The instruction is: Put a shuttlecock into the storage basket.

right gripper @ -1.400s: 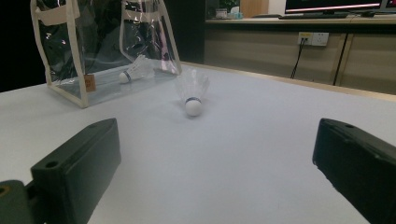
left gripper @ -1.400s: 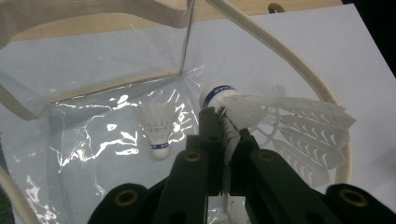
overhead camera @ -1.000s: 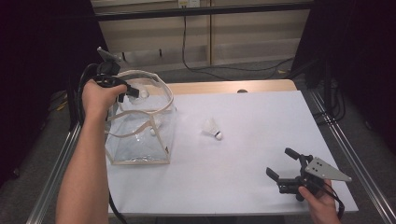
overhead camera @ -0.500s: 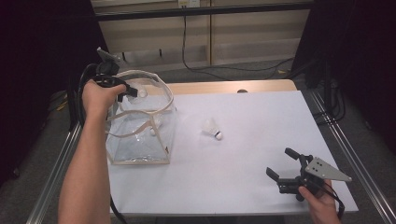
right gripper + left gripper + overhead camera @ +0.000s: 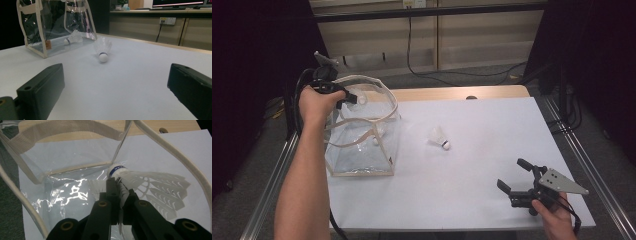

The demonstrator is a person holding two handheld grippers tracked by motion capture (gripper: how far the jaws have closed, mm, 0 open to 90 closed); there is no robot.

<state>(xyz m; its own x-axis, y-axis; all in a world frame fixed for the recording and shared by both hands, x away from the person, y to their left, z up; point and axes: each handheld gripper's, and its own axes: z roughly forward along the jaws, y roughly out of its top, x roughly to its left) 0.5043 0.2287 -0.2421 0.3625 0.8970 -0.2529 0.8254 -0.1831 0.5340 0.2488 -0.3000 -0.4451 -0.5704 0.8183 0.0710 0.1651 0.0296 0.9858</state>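
Now left gripper w/ shuttlecock above clear bag.

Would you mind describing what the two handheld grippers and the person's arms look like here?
Both grippers are black with two blocky jaws. The right gripper carries a grey three-cornered plate on top; the left gripper has one too, and a black cable trails from it. Brass-coloured screws show on its jaws. The forearms are bare, without sleeves.
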